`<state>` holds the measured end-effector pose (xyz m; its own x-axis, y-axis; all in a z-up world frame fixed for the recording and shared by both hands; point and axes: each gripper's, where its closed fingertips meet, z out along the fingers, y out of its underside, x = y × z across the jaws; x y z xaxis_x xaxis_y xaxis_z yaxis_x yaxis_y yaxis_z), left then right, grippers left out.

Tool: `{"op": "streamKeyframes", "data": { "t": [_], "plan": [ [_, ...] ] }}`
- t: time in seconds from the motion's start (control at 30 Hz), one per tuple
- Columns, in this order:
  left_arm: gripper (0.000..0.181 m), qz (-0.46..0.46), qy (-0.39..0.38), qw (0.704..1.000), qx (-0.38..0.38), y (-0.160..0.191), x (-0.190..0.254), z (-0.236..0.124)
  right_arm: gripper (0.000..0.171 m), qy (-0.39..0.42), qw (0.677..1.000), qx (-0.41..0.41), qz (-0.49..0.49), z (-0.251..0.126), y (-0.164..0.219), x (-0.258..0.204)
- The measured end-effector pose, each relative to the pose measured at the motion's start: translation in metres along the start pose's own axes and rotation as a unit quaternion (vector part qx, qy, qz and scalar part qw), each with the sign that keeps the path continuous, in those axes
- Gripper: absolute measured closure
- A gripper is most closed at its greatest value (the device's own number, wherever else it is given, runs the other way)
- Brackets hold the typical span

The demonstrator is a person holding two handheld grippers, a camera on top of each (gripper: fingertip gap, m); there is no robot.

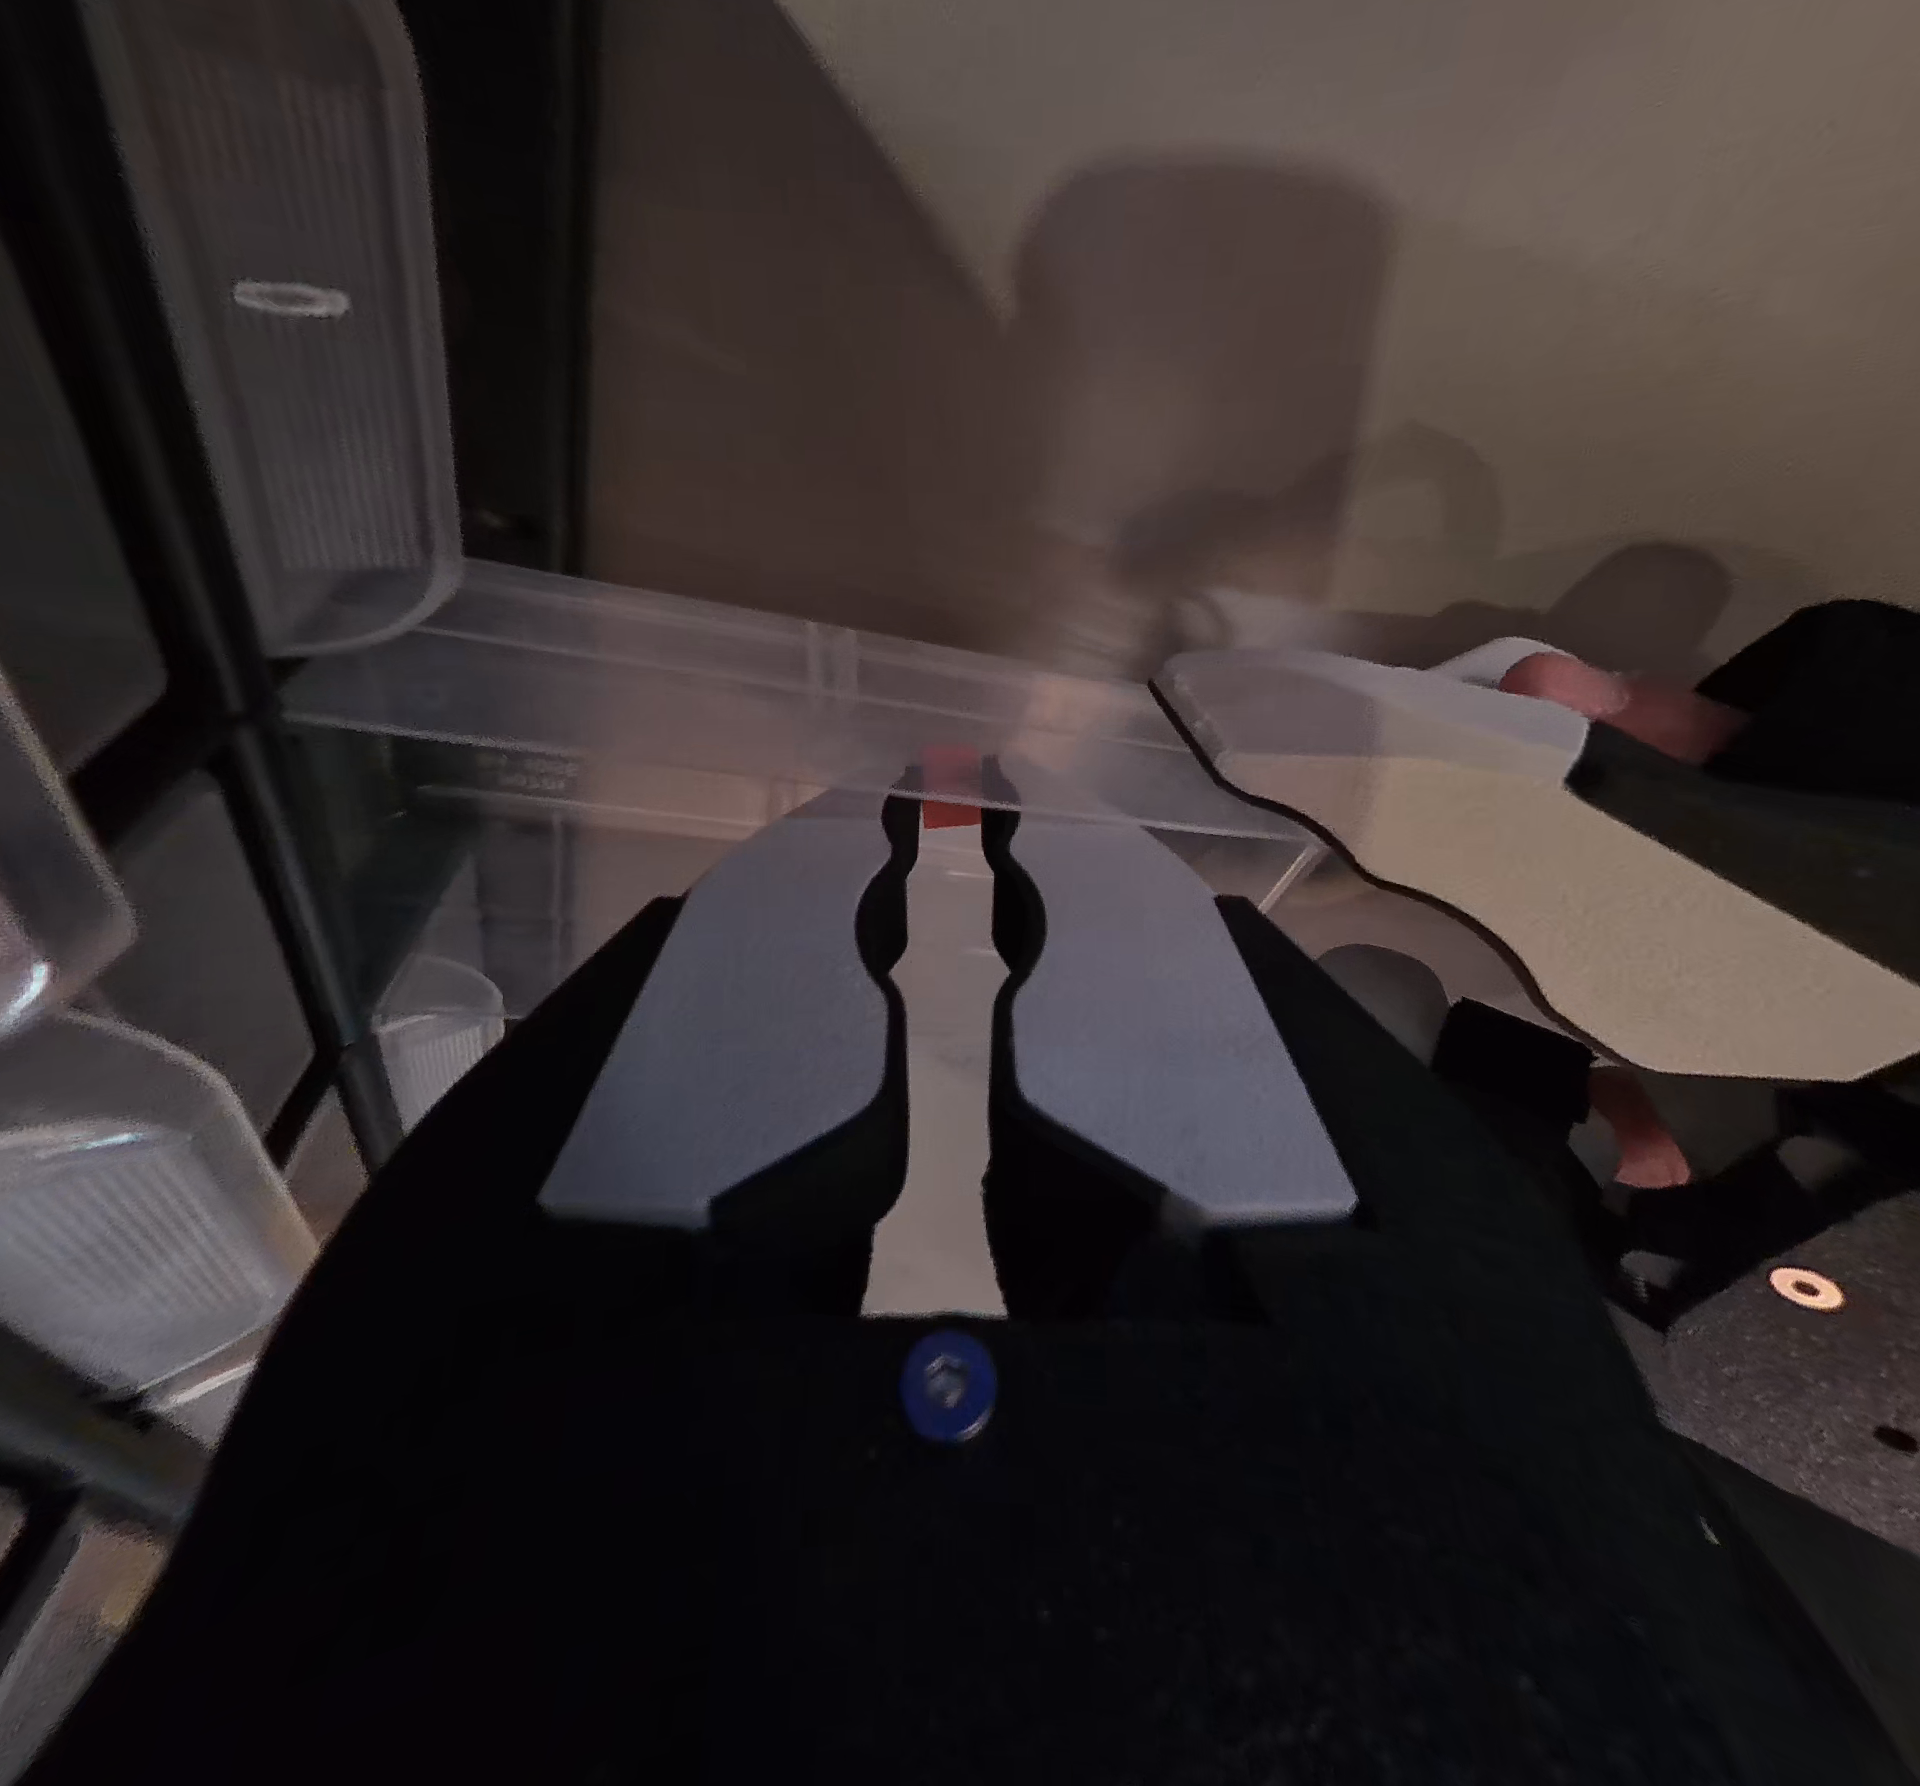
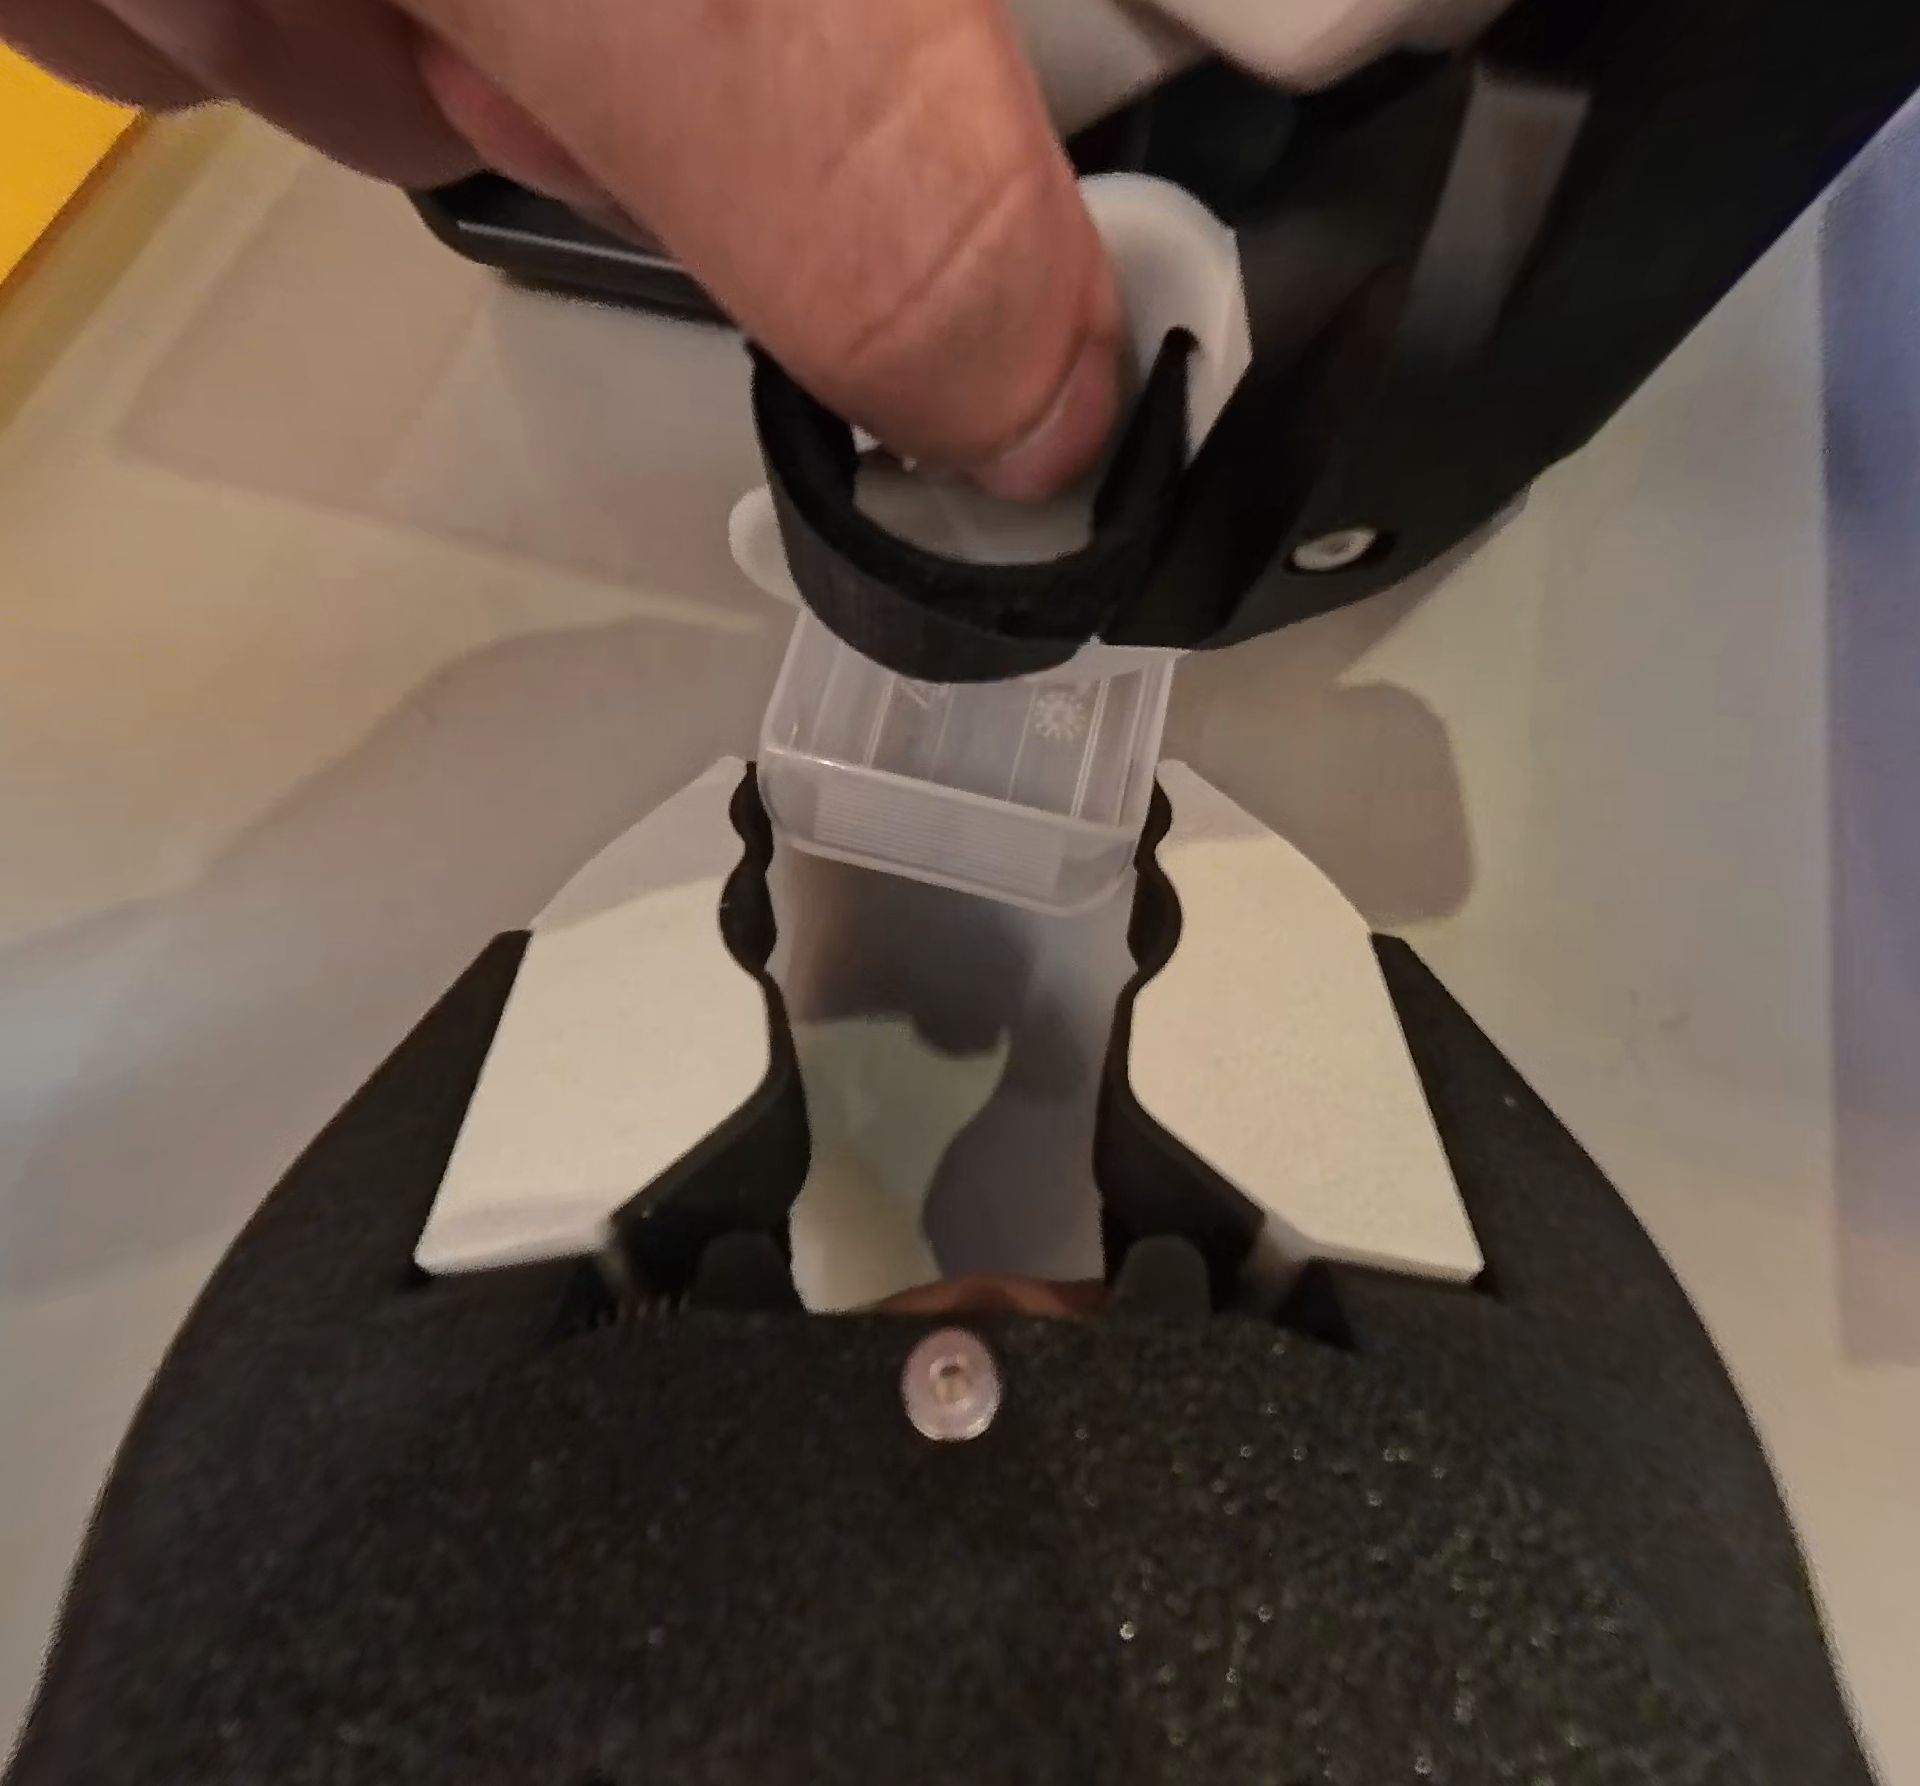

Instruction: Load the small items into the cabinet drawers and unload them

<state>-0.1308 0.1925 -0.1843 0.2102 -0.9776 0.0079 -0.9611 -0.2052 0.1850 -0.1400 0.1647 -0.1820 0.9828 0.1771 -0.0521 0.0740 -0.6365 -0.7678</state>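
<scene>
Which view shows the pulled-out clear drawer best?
The right wrist view: the clear drawer sits sharp and centred, gripped between the right gripper fingers. The left wrist view shows it only as a blurred side wall.

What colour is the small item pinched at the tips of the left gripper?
Red; the small item shows best in the left wrist view, at the left gripper tips, behind the clear drawer wall.

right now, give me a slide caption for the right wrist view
Right gripper clamps a clear plastic drawer by its sides, while a hand holds the other gripper just beyond it.
</scene>
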Motion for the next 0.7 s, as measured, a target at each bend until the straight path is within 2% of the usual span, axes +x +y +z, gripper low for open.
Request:
{"op": "streamKeyframes", "data": {
  "t": [0.1,0.17,0.2,0.3,0.4,0.5,0.57,0.63,0.7],
  "plan": [
    [0.168,0.003,-0.018,1.000,-0.001,0.000,-0.003,0.000,0.105,0.002,1.000,-0.001,-0.003,0.000,0.000,0.000],
    [0.147,-0.003,-0.033,0.999,0.010,0.001,-0.006,-0.005,0.105,0.004,1.000,-0.001,-0.006,0.000,0.000,0.000],
    [0.143,-0.007,-0.026,0.999,0.022,0.003,-0.004,-0.010,0.105,0.006,1.000,-0.002,-0.008,0.000,0.000,0.000],
    [0.143,-0.023,-0.003,0.996,0.086,0.012,0.004,-0.038,0.105,0.007,1.000,-0.003,-0.010,0.001,0.000,-0.001],
    [0.144,-0.067,0.027,0.978,0.196,0.038,0.012,-0.075,0.105,0.005,1.000,0.002,-0.009,0.001,-0.002,0.000],
    [0.144,-0.133,0.040,0.926,0.350,0.078,0.017,-0.102,0.105,0.004,1.000,0.006,-0.013,0.006,-0.009,0.004],
    [0.146,-0.199,0.051,0.867,0.453,0.106,0.019,-0.104,0.104,0.004,1.000,0.012,-0.015,0.012,-0.017,0.007],
    [0.148,-0.267,0.079,0.804,0.525,0.131,0.027,-0.090,0.104,0.008,1.000,0.018,-0.020,0.020,-0.027,0.009],
    [0.149,-0.311,0.116,0.758,0.562,0.149,0.045,-0.065,0.104,0.013,0.999,0.023,-0.028,0.029,-0.039,0.012]
  ]
}}
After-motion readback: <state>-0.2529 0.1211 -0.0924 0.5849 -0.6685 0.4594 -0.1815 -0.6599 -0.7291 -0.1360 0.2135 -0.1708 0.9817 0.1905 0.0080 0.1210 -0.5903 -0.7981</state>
